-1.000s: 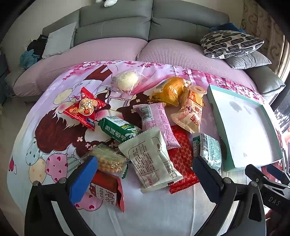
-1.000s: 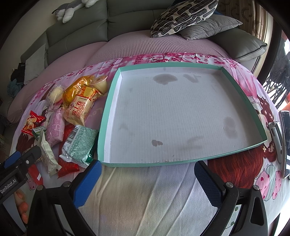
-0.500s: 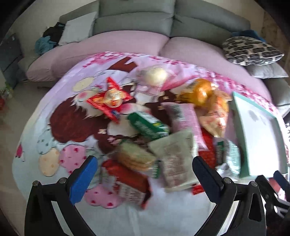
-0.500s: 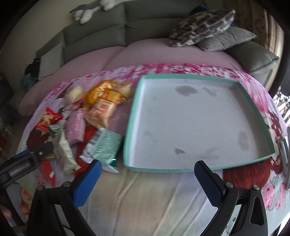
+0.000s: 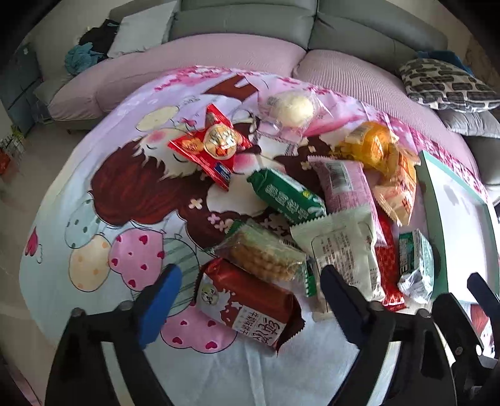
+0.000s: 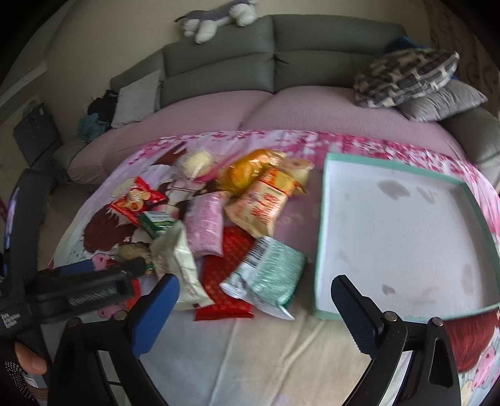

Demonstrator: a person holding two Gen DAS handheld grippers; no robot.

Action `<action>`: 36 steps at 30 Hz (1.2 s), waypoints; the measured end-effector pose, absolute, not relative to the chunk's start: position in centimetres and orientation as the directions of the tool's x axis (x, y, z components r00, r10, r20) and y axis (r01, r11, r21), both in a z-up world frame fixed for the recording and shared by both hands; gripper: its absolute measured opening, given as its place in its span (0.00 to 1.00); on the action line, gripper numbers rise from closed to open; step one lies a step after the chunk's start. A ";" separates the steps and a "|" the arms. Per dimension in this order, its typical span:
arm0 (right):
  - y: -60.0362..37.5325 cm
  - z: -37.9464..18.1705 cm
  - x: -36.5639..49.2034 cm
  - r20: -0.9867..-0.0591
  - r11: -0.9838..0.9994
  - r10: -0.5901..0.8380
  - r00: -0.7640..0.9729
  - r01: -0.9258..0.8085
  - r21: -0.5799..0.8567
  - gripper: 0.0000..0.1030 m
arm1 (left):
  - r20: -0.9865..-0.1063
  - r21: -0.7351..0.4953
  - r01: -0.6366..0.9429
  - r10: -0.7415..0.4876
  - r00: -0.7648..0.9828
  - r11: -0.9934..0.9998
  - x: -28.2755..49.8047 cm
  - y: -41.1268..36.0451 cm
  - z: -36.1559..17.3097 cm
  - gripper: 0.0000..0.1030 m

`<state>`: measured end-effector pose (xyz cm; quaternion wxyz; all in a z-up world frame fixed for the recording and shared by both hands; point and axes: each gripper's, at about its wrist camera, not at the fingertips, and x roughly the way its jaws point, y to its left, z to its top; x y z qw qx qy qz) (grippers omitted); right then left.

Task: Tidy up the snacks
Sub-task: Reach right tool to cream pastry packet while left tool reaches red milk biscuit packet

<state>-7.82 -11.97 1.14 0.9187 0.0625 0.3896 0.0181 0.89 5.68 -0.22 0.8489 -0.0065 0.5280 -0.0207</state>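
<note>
Snacks (image 5: pixel 312 218) lie in a loose heap on the cartoon-print cloth (image 5: pixel 103 200) over the table, all outside the green-edged tray (image 6: pixel 403 246), which sits empty just beside the heap. A second ago the left tool (image 5: pixel 250 282) hung farther back from the pile; now it has come in low over the near edge, and its jaws have just been closing. They straddle the dark red packet (image 5: pixel 250 299), which lies between them, but the pads do not yet press on it. That looks like the first pick being lined up, so no sorting is done so far. The right tool (image 6: pixel 254 296) has swung from facing the tray toward the heap; its jaws have narrowed a little yet remain spread and hold nothing, with the pale green packet (image 6: pixel 268 274) lying ahead of them.

Only the left view shows the dark red packet and the cookie packet (image 5: pixel 265 253) above it clearly. Only the right view shows the whole tray floor, with its grey stains, and a plush toy (image 6: pixel 215 18) on the sofa back.
</note>
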 end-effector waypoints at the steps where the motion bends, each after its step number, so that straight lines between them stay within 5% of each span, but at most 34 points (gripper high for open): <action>1: -11.6 1.1 -7.7 -0.715 0.991 0.095 0.693 0.004 0.136 0.93 | -0.900 -0.042 0.033 -0.052 0.433 0.999 1.0 5.8 -0.4 0.80; 5: -10.5 0.5 -7.1 -0.733 0.991 0.105 0.672 -0.012 0.130 0.90 | -0.900 -0.076 0.045 -0.088 0.428 0.996 1.0 6.1 -0.6 0.74; 9: -9.4 0.1 -6.9 -0.736 0.992 0.115 0.667 -0.036 0.122 0.85 | -0.900 -0.081 0.052 -0.095 0.425 0.995 1.2 6.2 -0.8 0.50; 11: -9.0 -0.1 -6.7 -0.742 0.993 0.111 0.662 -0.040 0.113 0.85 | -0.902 -0.104 0.048 -0.114 0.416 0.993 1.4 6.7 -1.0 0.45; 24: -5.4 -1.4 -5.5 -0.766 0.991 0.111 0.633 -0.126 0.039 0.75 | -0.897 -0.221 -0.037 -0.189 0.399 0.974 1.9 10.2 -1.6 0.47; 36: -2.2 -3.5 -3.6 -0.784 0.982 0.043 0.619 -0.171 -0.082 0.68 | -0.903 -0.229 -0.035 -0.199 0.381 0.973 1.7 10.7 -1.9 0.61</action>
